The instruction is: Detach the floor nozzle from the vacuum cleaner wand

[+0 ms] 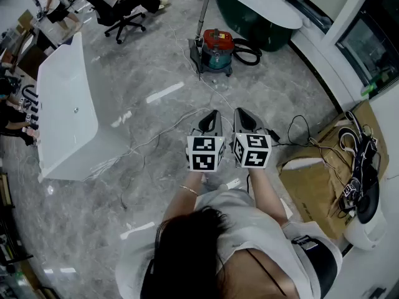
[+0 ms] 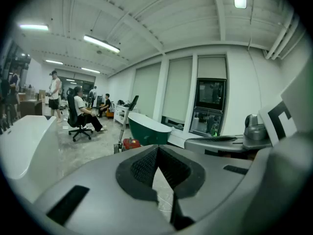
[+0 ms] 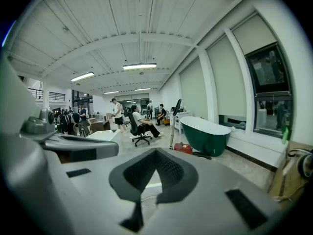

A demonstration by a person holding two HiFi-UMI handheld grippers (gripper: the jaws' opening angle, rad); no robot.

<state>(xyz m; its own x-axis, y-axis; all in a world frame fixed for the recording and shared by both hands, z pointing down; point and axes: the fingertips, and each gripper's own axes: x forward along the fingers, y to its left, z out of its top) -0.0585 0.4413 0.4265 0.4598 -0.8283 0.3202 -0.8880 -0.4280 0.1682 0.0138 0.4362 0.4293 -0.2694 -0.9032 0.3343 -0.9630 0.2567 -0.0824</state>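
The vacuum (image 1: 217, 47) stands on the grey floor (image 1: 149, 67) at 12 o'clock from the person, well apart from both grippers. It is a red-topped canister on a dark green base. The thin wand (image 1: 204, 17) rises steeply from just beside the canister's 9 o'clock side. A black hose (image 1: 250, 52) loops out at 3 o'clock, toward the green tub (image 1: 262, 18). The nozzle (image 1: 195, 55) looks to be the dark, low piece at the wand's foot, touching the floor. It is too small to show its catch or collar, and it appears attached.

The step in hand is judged to be the approach — nothing of the vacuum has been reached. The left gripper (image 1: 214, 114) and the right gripper (image 1: 240, 113) are held side by side in front of the chest, tilted a little down. Each gripper view shows its jaws clenched together, pad on pad, with nothing between them.

The next move probably calls for walking up to the canister and opening both sets of jaws. One gripper would steady the wand low down while the other takes the nozzle — the joint between them will need finding first. White cables (image 1: 181, 120) lie across the floor between the person and the vacuum and could catch a foot.
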